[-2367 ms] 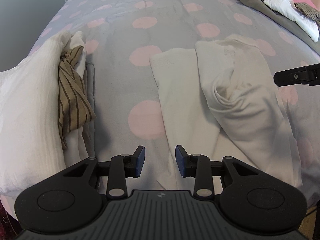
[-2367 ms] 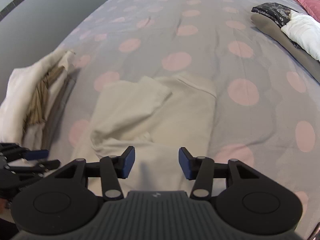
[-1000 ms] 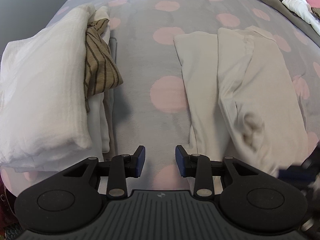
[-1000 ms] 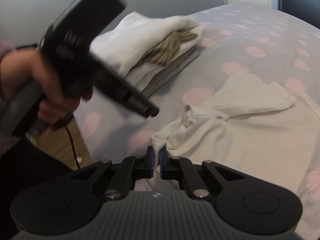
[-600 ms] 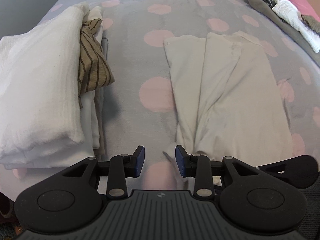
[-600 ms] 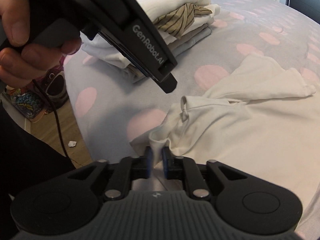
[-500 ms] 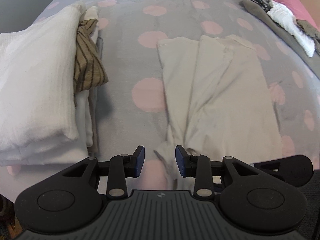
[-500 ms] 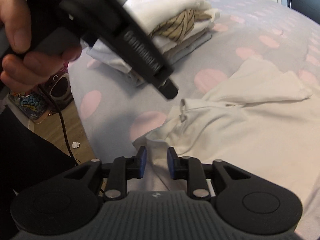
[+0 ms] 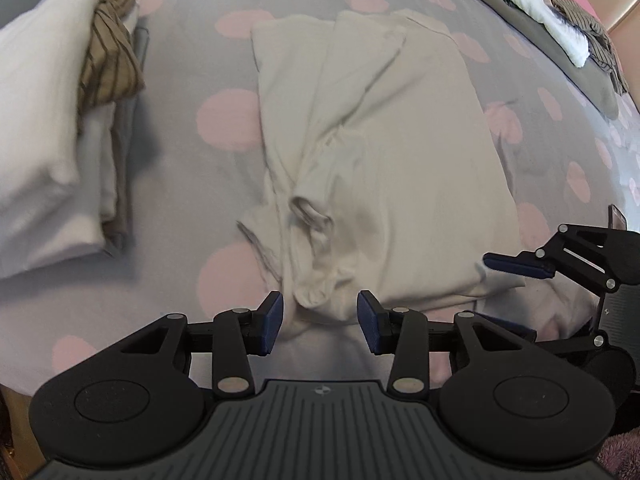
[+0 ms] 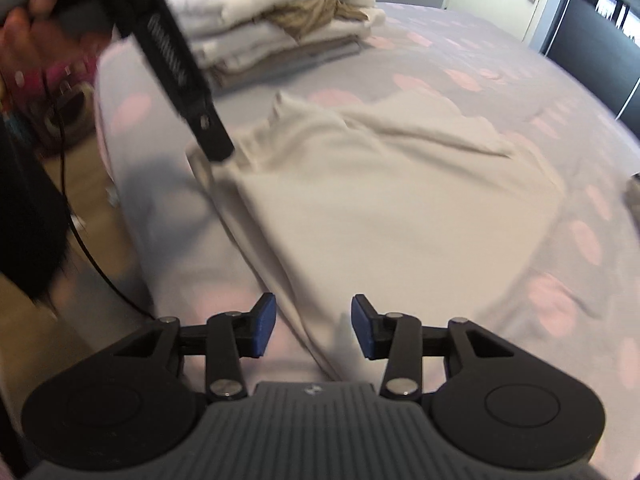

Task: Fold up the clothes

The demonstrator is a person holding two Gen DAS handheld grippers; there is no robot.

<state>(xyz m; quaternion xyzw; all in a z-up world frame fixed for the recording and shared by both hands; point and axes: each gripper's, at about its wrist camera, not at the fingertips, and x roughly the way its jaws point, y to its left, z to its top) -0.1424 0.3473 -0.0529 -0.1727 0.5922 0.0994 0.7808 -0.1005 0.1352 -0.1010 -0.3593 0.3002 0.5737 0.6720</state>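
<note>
Cream garment (image 9: pixel 400 152): spread on the dotted bedspread (image 9: pixel 224 184), partly folded lengthwise, near hem bunched and rumpled.
Left gripper (image 9: pixel 319 322): fingers spread wide, bunched hem lying in the gap, no pinch on it; from the right wrist camera only a blurred dark body, tip against the garment's near corner.
Right gripper (image 10: pixel 313 328): fingers apart, straddling the garment's near edge, nothing clamped; in the left wrist view cut off at the frame edge.
Folded stack (image 9: pixel 52 120): left of the garment, well apart, white layers with a striped brown piece tucked in; lower layers hard to separate.
Loose pile (image 9: pixel 560 28): beyond the garment's far right corner, cropped by the frame.
Hand (image 10: pixel 28 12): blurred, mostly out of frame.
</note>
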